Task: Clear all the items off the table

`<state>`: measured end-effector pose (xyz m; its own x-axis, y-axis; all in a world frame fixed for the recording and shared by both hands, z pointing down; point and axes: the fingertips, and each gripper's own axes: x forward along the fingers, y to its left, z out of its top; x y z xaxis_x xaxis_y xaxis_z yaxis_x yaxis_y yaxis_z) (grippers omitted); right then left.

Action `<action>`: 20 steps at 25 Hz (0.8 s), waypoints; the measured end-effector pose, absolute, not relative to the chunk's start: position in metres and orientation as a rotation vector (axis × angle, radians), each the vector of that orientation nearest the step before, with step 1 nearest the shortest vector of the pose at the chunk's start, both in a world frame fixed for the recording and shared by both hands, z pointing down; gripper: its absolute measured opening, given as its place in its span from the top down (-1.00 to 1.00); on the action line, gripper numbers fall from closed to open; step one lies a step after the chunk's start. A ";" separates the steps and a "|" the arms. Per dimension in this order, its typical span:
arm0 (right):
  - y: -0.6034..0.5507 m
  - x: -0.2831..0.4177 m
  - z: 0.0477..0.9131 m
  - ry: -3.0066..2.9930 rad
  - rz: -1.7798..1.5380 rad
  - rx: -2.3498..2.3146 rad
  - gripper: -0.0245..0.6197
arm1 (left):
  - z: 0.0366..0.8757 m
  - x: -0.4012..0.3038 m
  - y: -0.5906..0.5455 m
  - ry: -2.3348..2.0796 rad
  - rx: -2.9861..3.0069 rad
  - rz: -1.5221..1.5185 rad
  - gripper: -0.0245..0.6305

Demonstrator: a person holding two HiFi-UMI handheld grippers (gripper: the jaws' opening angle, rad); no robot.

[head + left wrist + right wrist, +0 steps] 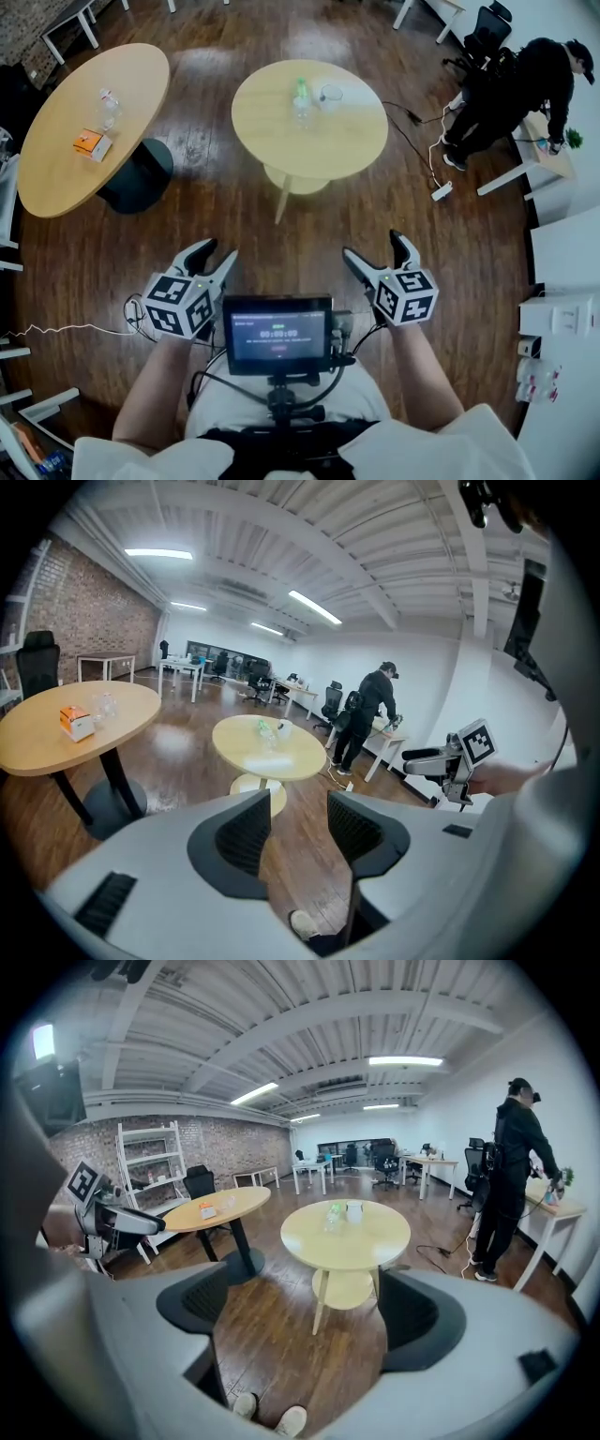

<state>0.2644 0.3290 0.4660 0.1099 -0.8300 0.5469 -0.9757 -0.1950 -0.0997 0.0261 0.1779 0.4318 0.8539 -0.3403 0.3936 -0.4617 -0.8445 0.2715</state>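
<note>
The person is standing well back from the round table and holding both tools out in front, low over the wooden floor. The left hand-held gripper is showing its jaws partly apart, a fairly narrow gap with only floor between them. The right hand-held gripper is spreading its jaws wide, and it too is carrying nothing.

The task's things are sitting on the far part of that table: a clear plastic bottle with a green cap and, just beside it, a small white cup. Off to the left, a second round table is bearing an orange box and a clear container.

Judging from this, the clearing is not yet under way: nothing is being held and every item is waiting on a table.
</note>
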 end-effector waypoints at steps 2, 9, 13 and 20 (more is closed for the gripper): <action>0.328 0.258 0.469 -1.762 0.737 2.107 -0.66 | 0.436 0.009 0.172 -0.622 2.667 0.480 0.33; 0.307 0.241 0.475 -1.727 0.744 2.112 -0.66 | 0.445 -0.045 0.163 -0.662 2.648 0.480 0.33; 0.279 0.230 0.482 -1.715 0.732 2.110 -0.66 | 0.458 -0.079 0.157 -0.683 2.625 0.499 0.33; 0.222 0.238 0.505 -1.733 0.768 2.030 -0.66 | 0.463 -0.118 0.137 -0.800 2.559 0.471 0.33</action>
<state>0.2380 0.2223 0.5051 0.0989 -0.7840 0.6128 -0.9807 -0.1813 -0.0736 -0.1180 0.1365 0.4635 0.7773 -0.4583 0.4309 -0.5992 -0.7481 0.2853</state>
